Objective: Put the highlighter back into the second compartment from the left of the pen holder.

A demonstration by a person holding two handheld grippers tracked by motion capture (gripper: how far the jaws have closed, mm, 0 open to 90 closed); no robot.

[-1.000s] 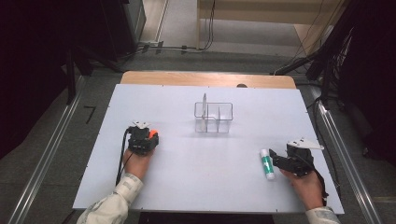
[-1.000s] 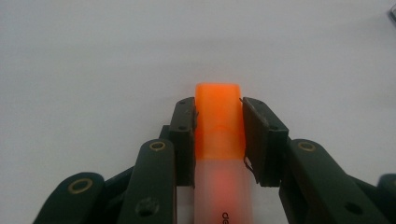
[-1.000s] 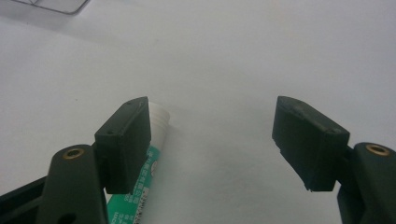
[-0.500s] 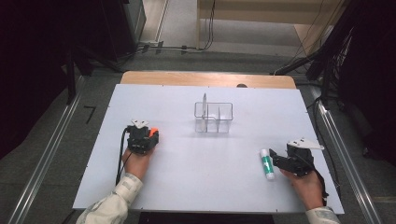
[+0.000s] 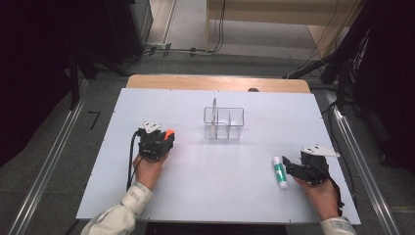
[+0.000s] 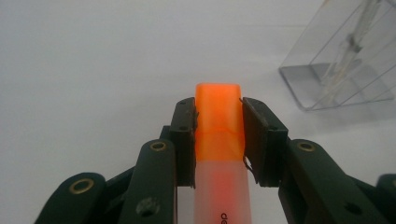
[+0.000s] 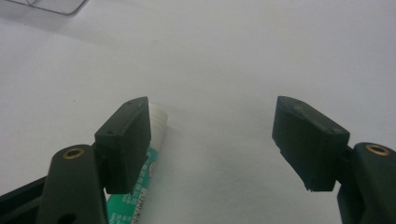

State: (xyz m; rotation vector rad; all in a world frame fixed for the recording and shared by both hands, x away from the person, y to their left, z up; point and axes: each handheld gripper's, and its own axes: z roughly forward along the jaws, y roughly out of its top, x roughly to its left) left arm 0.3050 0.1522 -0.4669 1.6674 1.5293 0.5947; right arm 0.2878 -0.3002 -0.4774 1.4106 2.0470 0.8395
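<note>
Compared with a second ago, the left gripper has come up slightly off the white table, and the orange-capped, translucent plastic marker has come with it; in the left gripper view the two black jaws are clamped on the marker's flat sides just below the orange cap, pads pressed against the plastic. That suggests the pick-up is done and the carry is starting, most likely toward the clear acrylic divided organiser box that stands at the middle of the table, to the right of and a little farther away than this gripper. The right gripper has kept its place near the right edge of the table; its jaws stand wide apart and hold nothing. The white glue stick with a green label lies flat on the table just to its left, and in the right gripper view the stick lies partly behind the left-hand jaw rather than between the two, so it looks like the next thing to be gathered. The organiser has several compartments; its far left one holds a single slim, pale, pen-like stick standing upright, and the other compartments look empty.
</note>
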